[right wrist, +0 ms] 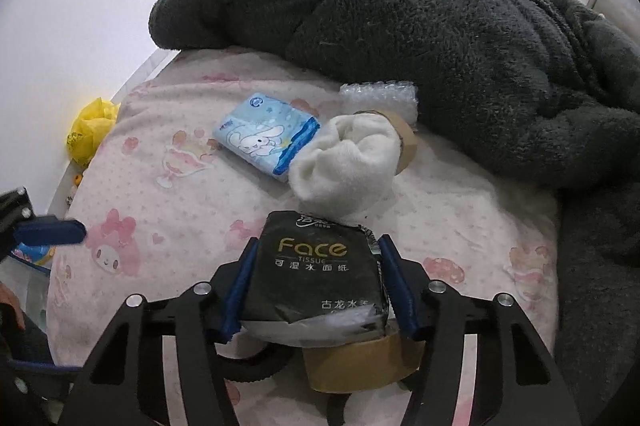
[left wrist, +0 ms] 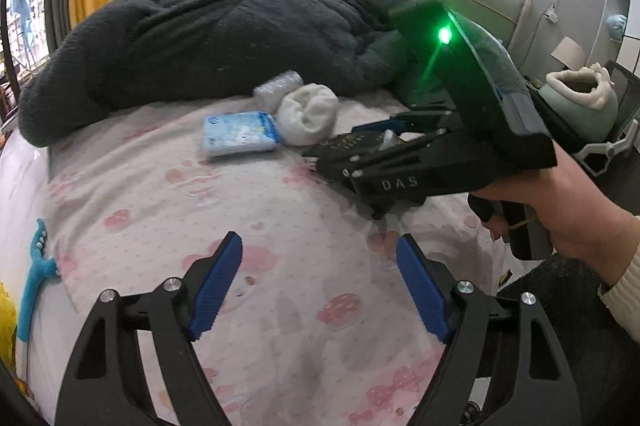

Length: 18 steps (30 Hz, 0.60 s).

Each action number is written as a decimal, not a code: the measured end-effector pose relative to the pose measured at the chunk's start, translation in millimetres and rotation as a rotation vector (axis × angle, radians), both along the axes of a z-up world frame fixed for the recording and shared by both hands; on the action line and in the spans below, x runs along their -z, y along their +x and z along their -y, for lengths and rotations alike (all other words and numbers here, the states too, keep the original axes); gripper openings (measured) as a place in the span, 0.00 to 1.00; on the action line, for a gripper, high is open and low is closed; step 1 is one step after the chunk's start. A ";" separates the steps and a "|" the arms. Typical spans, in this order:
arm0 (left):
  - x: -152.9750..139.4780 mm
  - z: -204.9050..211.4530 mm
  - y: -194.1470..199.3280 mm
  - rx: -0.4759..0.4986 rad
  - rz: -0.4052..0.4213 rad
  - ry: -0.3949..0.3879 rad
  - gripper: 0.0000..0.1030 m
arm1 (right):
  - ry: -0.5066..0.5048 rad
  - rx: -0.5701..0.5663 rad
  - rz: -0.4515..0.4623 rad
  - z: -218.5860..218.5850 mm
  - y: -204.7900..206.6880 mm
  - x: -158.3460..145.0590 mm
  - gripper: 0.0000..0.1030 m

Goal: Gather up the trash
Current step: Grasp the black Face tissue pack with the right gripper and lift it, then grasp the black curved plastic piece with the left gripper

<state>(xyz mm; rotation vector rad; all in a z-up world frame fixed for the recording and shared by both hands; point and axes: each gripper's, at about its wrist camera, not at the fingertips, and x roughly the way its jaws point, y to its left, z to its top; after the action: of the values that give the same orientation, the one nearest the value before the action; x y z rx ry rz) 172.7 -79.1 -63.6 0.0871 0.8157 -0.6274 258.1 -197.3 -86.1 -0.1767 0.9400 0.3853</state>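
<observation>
Held nearest, black Face tissue pack [right wrist: 320, 266] clamped between my right gripper's [right wrist: 316, 286] blue pads over the pink sheet [right wrist: 180, 194]; beyond it white rolled sock [right wrist: 344, 166], blue tissue packet [right wrist: 264, 136], bubble wrap [right wrist: 380, 96]; my left gripper [left wrist: 320, 290] spread wide, empty.

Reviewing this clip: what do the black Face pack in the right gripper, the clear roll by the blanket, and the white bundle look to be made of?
Black Face pack: glossy plastic film, judging by wrinkles and glare; labelled tissue.
Clear roll: bubble wrap, translucent with rows of small bubbles.
White bundle: soft fleecy fabric, matte and fuzzy; exact fibre unclear.
</observation>
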 end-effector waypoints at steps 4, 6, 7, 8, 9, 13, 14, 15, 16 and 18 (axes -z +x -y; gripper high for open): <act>4.4 10.5 1.2 0.020 -0.012 -0.005 0.77 | 0.017 -0.011 0.010 6.2 -4.1 -6.2 0.57; 5.4 15.5 2.3 0.026 -0.015 -0.010 0.77 | 0.036 -0.007 0.017 12.8 -6.2 -10.7 0.57; 6.2 19.2 3.1 0.028 -0.016 -0.008 0.77 | 0.048 -0.004 0.018 15.1 -5.3 -12.8 0.57; 6.9 22.2 3.9 0.030 -0.016 -0.005 0.77 | 0.064 0.000 0.022 18.6 -5.9 -15.3 0.57; 7.8 25.2 4.8 0.032 -0.015 -0.002 0.77 | 0.080 0.004 0.027 21.6 -6.7 -17.8 0.57; 14.6 39.0 10.5 0.037 -0.022 0.015 0.76 | 0.118 0.002 0.065 32.1 -12.5 -29.7 0.56; 15.9 41.3 11.8 0.037 -0.021 0.018 0.76 | 0.130 0.003 0.070 34.1 -13.9 -32.3 0.56; 17.2 44.0 12.2 0.036 -0.018 0.021 0.75 | 0.146 0.007 0.076 36.9 -15.1 -35.1 0.56; 18.0 46.4 12.9 0.034 -0.012 0.020 0.74 | 0.155 0.011 0.081 37.9 -15.0 -36.8 0.56; 19.0 50.5 13.9 0.032 -0.007 0.017 0.73 | 0.180 0.018 0.086 46.1 -15.0 -40.6 0.56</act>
<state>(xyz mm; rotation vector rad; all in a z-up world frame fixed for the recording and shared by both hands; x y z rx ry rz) 186.6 -129.6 -82.5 0.1140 0.8281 -0.6513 243.1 -243.4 -45.5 -0.0208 0.8168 0.4402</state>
